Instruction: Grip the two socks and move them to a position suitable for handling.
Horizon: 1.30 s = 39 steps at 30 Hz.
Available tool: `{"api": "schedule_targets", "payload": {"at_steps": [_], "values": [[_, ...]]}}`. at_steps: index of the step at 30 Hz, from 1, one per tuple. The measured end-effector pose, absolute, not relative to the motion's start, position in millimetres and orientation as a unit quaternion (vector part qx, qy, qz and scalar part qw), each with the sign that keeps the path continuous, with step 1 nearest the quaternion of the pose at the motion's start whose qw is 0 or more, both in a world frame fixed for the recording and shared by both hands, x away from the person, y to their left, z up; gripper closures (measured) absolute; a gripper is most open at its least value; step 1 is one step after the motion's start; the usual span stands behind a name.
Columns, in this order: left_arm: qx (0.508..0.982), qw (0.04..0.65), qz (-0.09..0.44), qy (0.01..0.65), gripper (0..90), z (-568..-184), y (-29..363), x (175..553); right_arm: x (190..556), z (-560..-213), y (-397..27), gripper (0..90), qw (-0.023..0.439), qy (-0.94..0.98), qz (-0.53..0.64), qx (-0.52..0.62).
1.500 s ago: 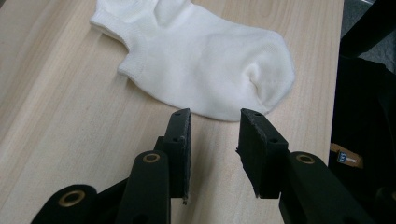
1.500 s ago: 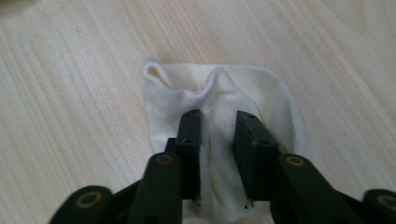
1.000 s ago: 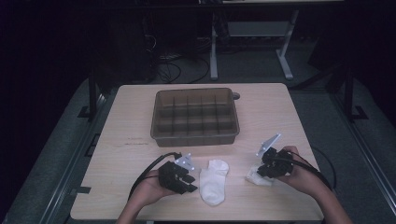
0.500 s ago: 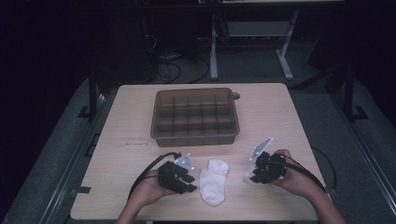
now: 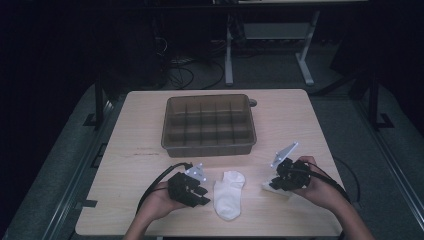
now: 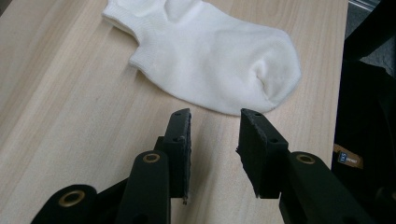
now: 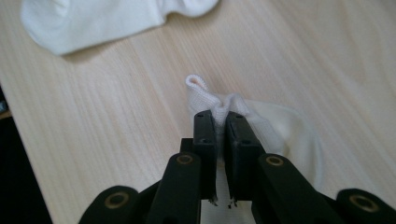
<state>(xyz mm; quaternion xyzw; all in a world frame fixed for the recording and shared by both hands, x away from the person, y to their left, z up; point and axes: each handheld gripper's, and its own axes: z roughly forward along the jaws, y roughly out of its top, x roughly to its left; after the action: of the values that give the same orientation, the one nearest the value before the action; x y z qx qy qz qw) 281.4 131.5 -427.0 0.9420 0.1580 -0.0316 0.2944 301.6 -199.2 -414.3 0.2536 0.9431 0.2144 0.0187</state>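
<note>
Right gripper (image 7: 221, 122): we see its jaws, just closing, clamped on the bunched sock (image 7: 280, 126), near right on the desk (image 5: 150, 150).
Left gripper (image 6: 215, 121): jaws apart, holding nothing, just short of the flat sock (image 6: 210, 51) at near centre.

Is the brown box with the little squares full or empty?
Empty. The high view shows the brown box with bare compartments; both white socks lie outside it on the table.
</note>
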Motion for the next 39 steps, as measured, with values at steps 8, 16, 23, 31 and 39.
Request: {"api": "schedule_targets", "payload": {"at_steps": [8, 16, 23, 31, 39], "values": [[0.939, 0.299, -0.028, 0.165, 64.3, -425.9, 135.3, 282.4, 297.3, -391.0, -191.3, 83.9, 0.026, 0.940, 0.232, 0.248], [0.937, 0.301, -0.023, 0.174, 64.0, -423.7, 141.5, 284.1, 283.6, -360.7, -170.6, 83.7, 0.031, 0.940, 0.250, 0.229], [0.937, 0.299, -0.023, 0.176, 63.9, -424.0, 143.9, 284.9, 271.6, -342.9, -146.5, 83.6, 0.027, 0.943, 0.267, 0.197], [0.937, 0.301, -0.018, 0.180, 63.5, -422.8, 148.1, 285.6, 264.2, -335.7, -118.9, 83.4, 0.001, 0.944, 0.289, 0.159], [0.936, 0.301, -0.017, 0.180, 63.4, -421.8, 150.0, 285.8, 256.3, -339.7, -99.4, 83.4, -0.021, 0.947, 0.290, 0.137]]}}
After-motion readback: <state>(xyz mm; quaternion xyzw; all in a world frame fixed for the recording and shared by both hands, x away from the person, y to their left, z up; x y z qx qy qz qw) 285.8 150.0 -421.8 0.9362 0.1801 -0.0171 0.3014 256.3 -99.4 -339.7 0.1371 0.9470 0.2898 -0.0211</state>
